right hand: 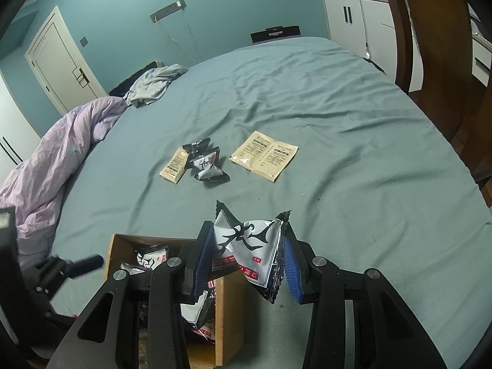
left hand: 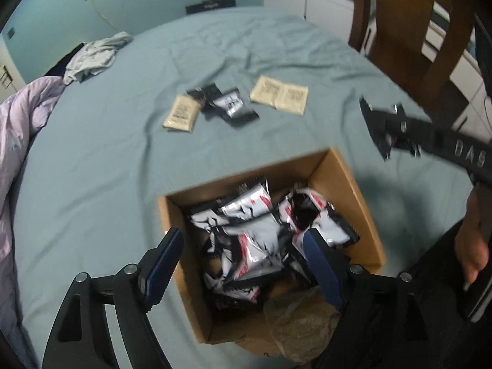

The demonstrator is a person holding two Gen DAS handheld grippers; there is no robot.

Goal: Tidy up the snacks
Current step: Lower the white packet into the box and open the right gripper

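Note:
A cardboard box [left hand: 347, 184] full of black-and-white snack packets [left hand: 255, 233] sits on the teal bed near me. My left gripper [left hand: 243, 264] is open and empty, hovering over the box. My right gripper [right hand: 249, 255] is shut on a black-and-white snack packet [right hand: 249, 246], held above the bed just right of the box [right hand: 226, 323]. Farther out on the bed lie black-and-white packets [right hand: 206, 163] [left hand: 227, 103], a single beige sachet [right hand: 174, 166] [left hand: 181, 115] and a beige pair of sachets [right hand: 264, 155] [left hand: 279, 93]. The right gripper also shows, blurred, in the left wrist view [left hand: 390, 129].
A lilac duvet [right hand: 49, 156] is bunched at the bed's left. Grey clothing [right hand: 153, 84] lies at the far left corner. A wooden chair [left hand: 412, 30] stands at the right. White cabinets [right hand: 359, 24] stand behind. A crumpled plastic bag [left hand: 295, 323] lies at the box's near end.

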